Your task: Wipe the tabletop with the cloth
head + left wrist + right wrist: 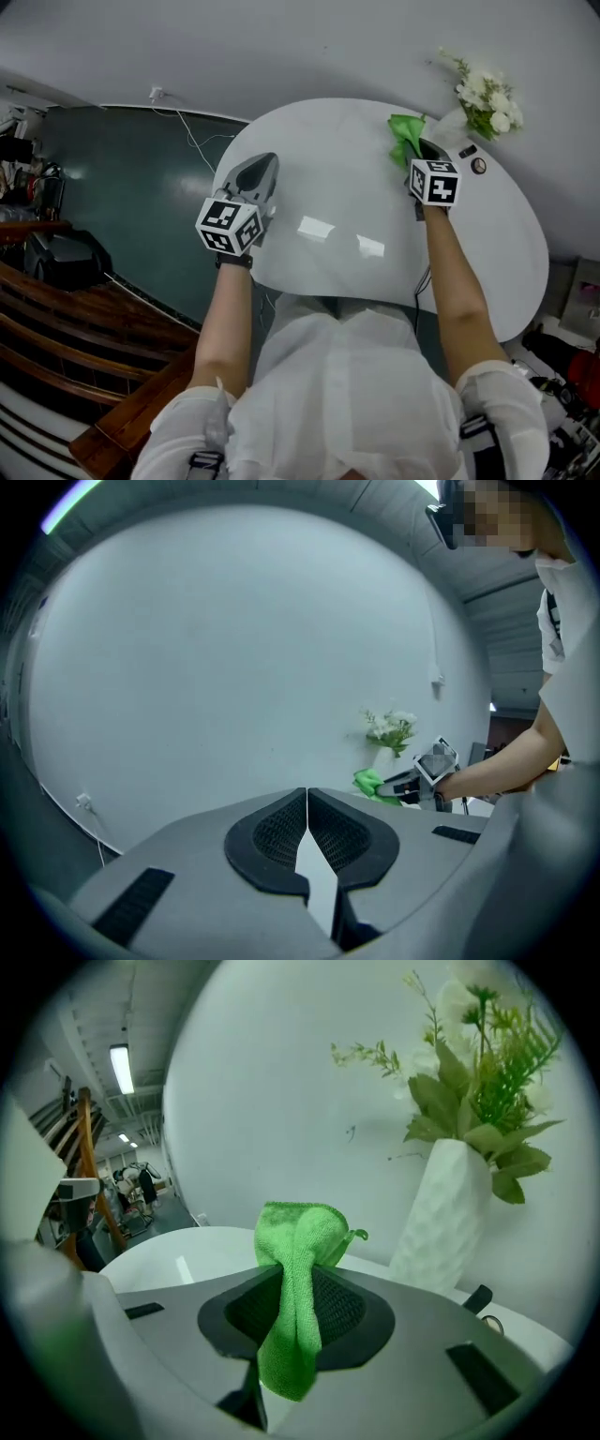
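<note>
The right gripper (419, 157) has its jaws clamped on the green cloth (405, 136), which bunches out past the tips above the far right part of the white tabletop (347, 225) (near the white vase (441, 1213) of flowers (486, 97)). The left gripper (258, 172) hovers over the table's left edge, jaws pressed together with nothing between them.

At the upper right of the head view a white vase (452, 125) holds white flowers (487, 98), with 2 small things just beside it: a dark oblong piece (467, 151) and a round one (479, 166). At the left lies a dark green floor (122, 206) crossed by a thin white cable (190, 138), with a black bag (58, 258) at the edge and brown wooden steps (75, 319) lower left.
</note>
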Action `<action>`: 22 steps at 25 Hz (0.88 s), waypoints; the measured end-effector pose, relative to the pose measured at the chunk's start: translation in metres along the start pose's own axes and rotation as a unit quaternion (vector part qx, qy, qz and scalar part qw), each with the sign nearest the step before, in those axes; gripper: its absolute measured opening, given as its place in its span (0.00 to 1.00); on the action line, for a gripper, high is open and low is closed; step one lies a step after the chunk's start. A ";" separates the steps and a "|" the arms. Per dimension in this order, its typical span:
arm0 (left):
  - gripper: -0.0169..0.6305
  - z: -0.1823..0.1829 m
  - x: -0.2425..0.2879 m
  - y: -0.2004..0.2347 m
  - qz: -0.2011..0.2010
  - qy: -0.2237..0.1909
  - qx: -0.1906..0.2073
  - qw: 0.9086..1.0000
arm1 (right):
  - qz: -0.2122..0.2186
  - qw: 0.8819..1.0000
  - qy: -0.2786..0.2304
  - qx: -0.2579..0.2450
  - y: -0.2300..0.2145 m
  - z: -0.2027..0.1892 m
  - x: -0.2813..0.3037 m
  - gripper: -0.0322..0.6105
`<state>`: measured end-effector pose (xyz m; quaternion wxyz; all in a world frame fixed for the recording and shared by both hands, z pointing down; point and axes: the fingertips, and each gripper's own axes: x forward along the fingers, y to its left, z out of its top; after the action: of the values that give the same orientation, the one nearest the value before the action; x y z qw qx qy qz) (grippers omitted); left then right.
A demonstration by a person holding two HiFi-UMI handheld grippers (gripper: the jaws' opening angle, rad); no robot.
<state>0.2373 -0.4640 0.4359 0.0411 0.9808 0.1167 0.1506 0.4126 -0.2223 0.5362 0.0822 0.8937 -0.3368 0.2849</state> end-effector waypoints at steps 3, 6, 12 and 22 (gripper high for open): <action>0.05 -0.006 0.021 0.014 -0.014 0.010 -0.012 1.000 | -0.029 0.999 0.031 0.000 -0.016 -0.009 0.026 0.18; 0.05 -0.012 0.033 0.025 -0.023 0.020 -0.027 0.999 | -0.054 0.996 0.065 -0.004 -0.029 -0.017 0.050 0.18; 0.05 -0.020 0.044 0.050 -0.029 0.037 -0.037 0.998 | -0.097 0.988 0.120 -0.006 -0.041 -0.031 0.093 0.18; 0.05 -0.026 0.031 0.098 -0.017 0.046 -0.061 0.997 | -0.165 0.975 0.150 0.007 -0.036 -0.027 0.126 0.18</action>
<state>0.2791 -0.5509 0.4807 0.0983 0.9663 0.1257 0.2019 0.5011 -0.2558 0.6314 0.1715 0.8844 -0.1664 0.4010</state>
